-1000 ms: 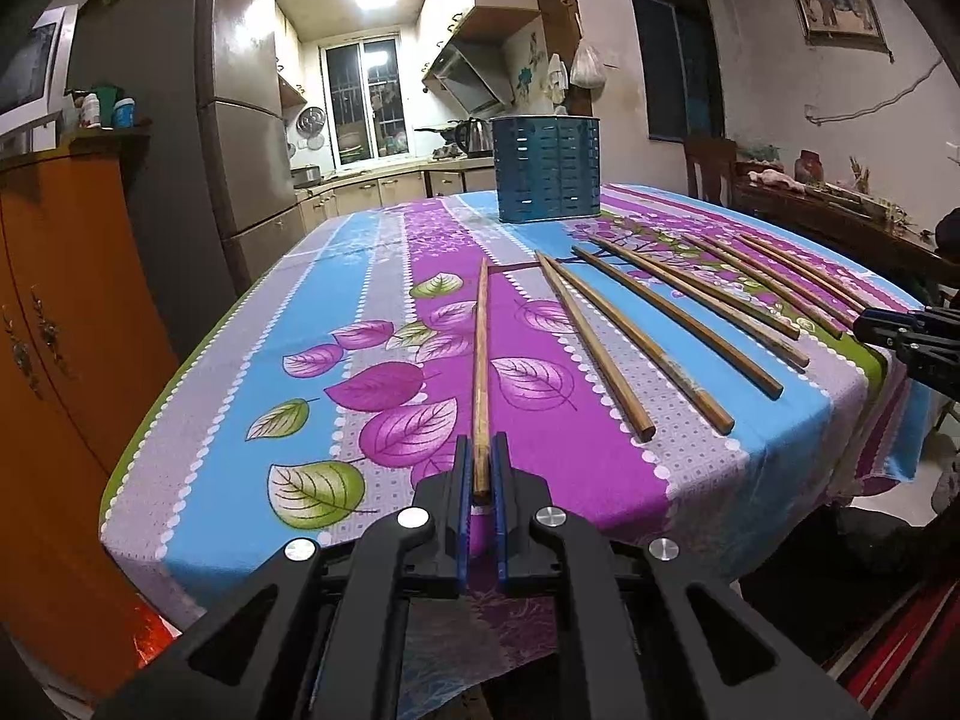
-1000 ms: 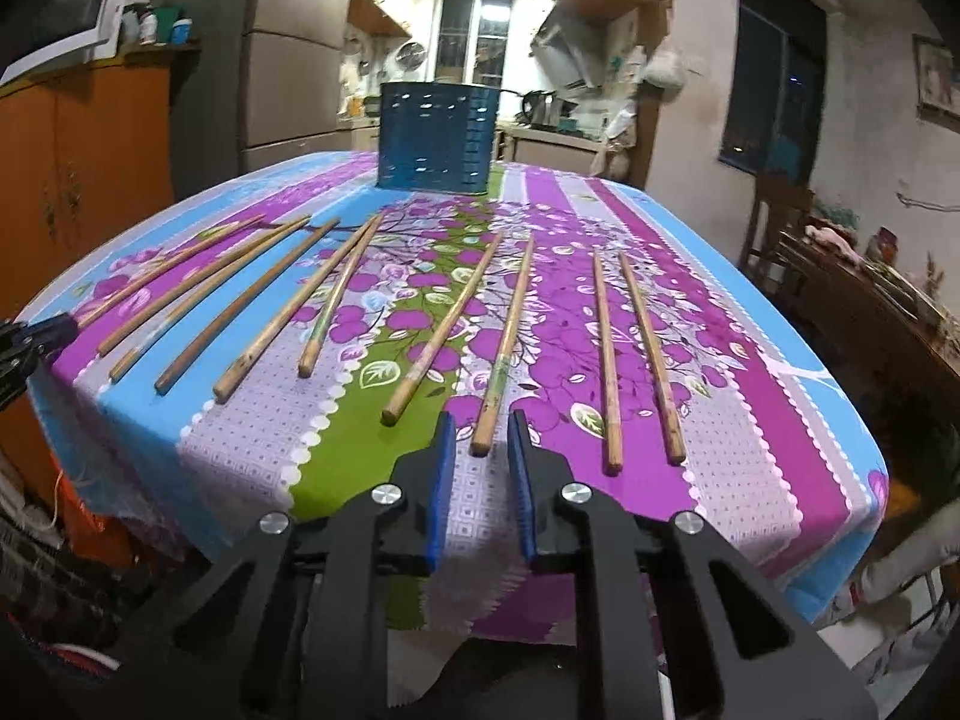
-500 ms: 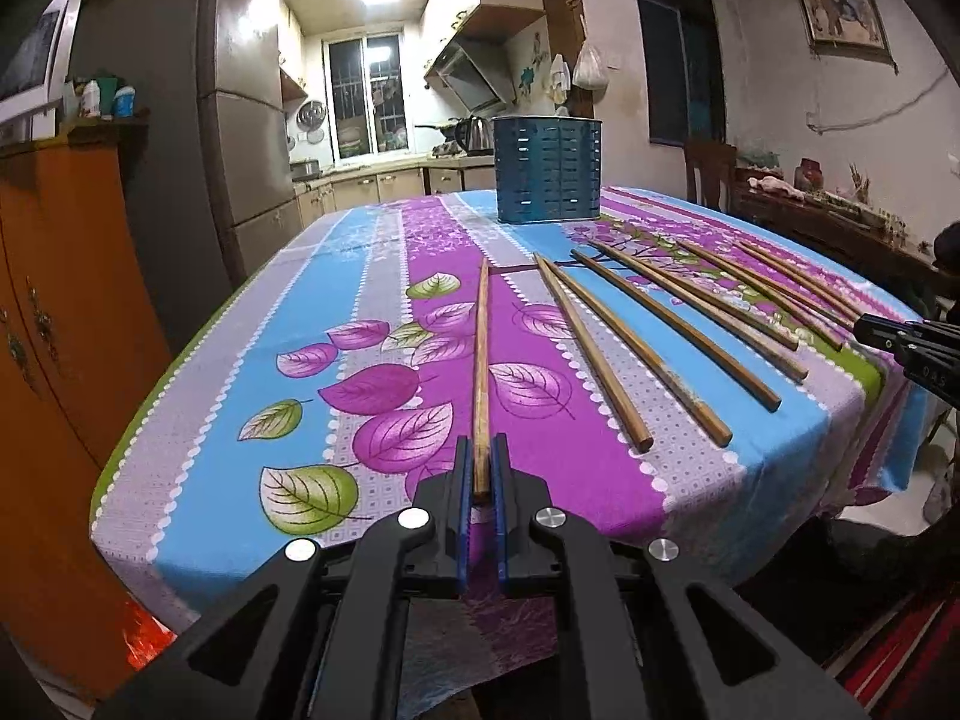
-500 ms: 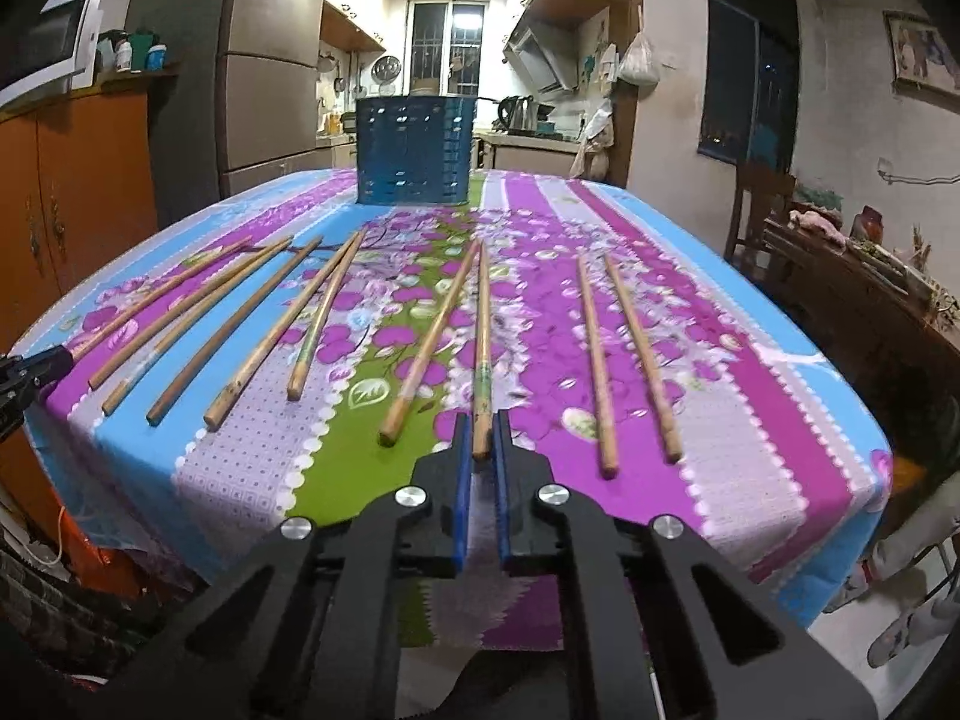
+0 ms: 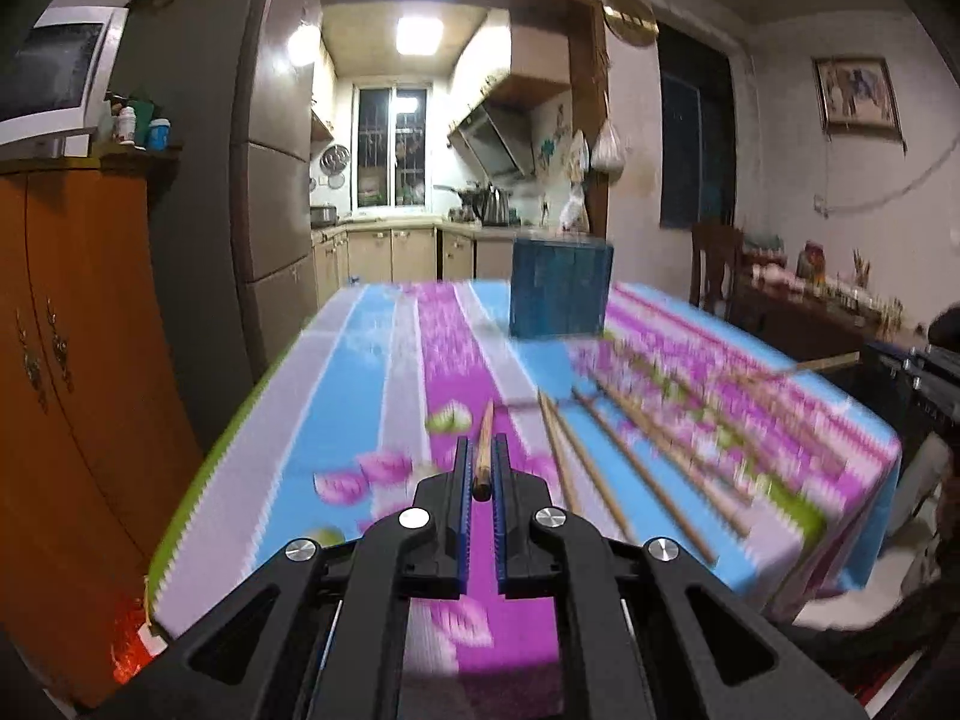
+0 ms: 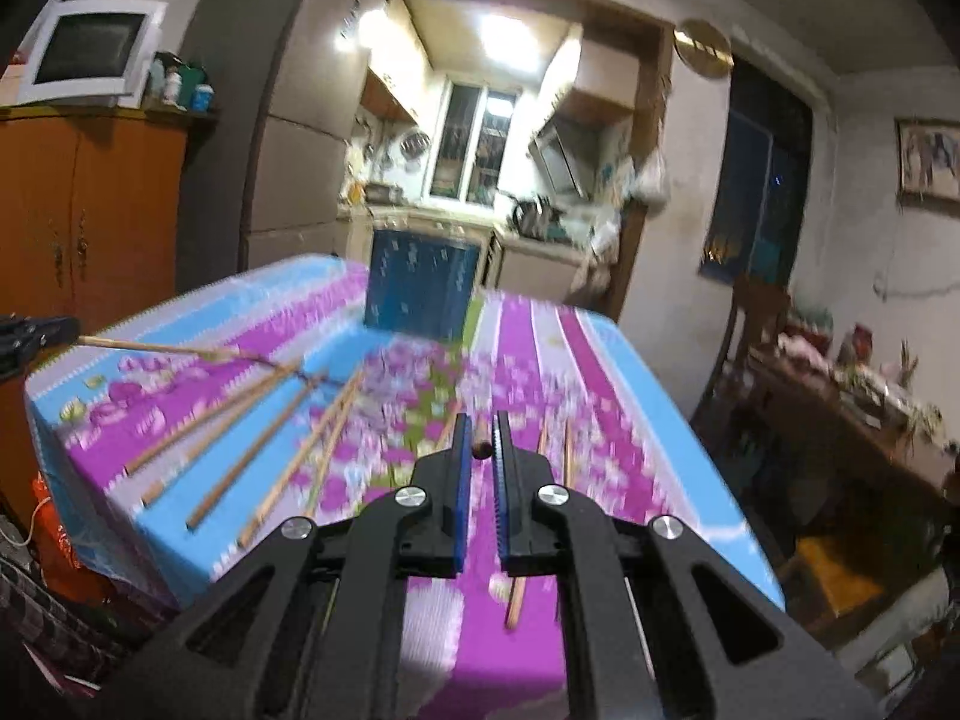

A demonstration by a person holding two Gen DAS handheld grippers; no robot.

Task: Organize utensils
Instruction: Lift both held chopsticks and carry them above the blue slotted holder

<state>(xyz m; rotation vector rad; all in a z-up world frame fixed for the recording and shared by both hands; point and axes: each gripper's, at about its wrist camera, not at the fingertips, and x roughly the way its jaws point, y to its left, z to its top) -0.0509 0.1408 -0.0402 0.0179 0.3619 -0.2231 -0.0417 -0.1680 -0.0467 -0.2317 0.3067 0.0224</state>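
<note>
My left gripper (image 5: 480,443) is shut on the near end of a wooden chopstick (image 5: 485,423), held above the flowered tablecloth (image 5: 360,372) and pointing away from me. My right gripper (image 6: 480,420) is shut on another chopstick (image 6: 480,449), seen almost end-on. Several more chopsticks (image 5: 600,468) lie in a row on the cloth (image 6: 630,372). A blue perforated utensil holder (image 5: 561,288) stands at the table's far end. The right wrist view shows the holder (image 6: 420,288), the lying chopsticks (image 6: 258,438), and the left gripper's lifted chopstick (image 6: 168,349) at the left edge.
An orange cabinet (image 5: 78,330) and a tall fridge (image 5: 264,180) stand left of the table. A wooden chair (image 5: 714,258) and a cluttered sideboard (image 5: 828,294) line the right wall. A red bag (image 5: 129,642) lies on the floor by the table's near left corner.
The right gripper shut on its chopstick. Both grippers then rose, each lifting its chopstick off the cloth, and both views now sit higher over the table and are blurred.
</note>
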